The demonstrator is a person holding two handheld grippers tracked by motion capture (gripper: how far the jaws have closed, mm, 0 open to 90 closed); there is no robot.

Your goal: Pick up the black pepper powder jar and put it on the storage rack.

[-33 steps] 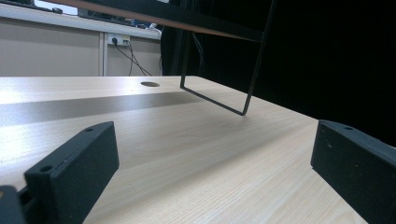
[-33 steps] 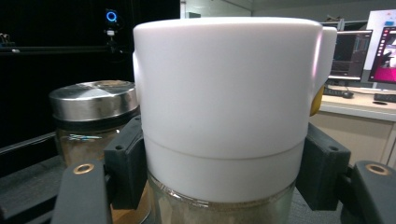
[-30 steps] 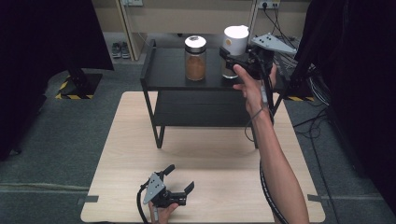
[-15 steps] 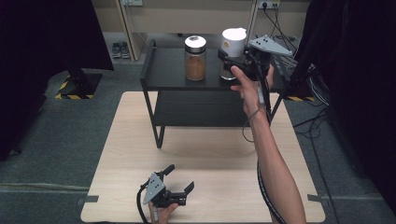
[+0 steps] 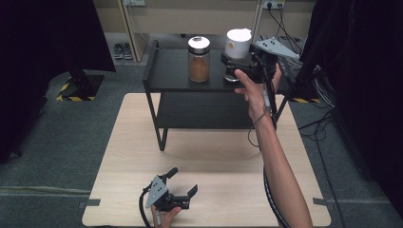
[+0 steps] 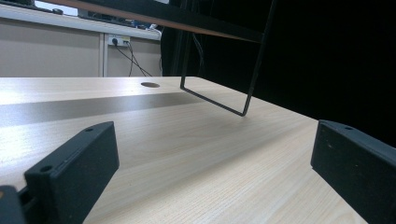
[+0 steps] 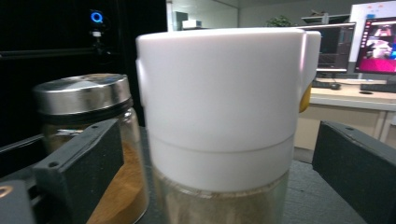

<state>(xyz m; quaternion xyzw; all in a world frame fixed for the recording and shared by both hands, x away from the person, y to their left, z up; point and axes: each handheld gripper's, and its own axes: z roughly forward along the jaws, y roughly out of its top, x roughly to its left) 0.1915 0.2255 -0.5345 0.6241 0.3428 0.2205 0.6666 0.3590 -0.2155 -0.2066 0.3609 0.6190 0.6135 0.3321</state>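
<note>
Setting: wooden worktop (image 5: 214,161) carrying a black shelf rack (image 5: 166,71).
White-lidded jar (image 5: 237,45): atop the rack, beside a steel-lidded jar (image 5: 198,59).
Right gripper (image 5: 233,64): jaws just opened, spread either side of the white-lidded jar.
Left gripper (image 5: 183,183): resting on the worktop, jaws spread, empty.

I see the white-lidded jar (image 5: 237,47) standing upright on the top shelf of the black rack (image 5: 166,76), at the far side of the scene and right of centre. Its tall white cap (image 7: 219,102) covers the upper part, and below it the clear glass shows a pale brownish filling. It stands just right of the metal-lidded jar (image 5: 198,59), apart from it.
</note>
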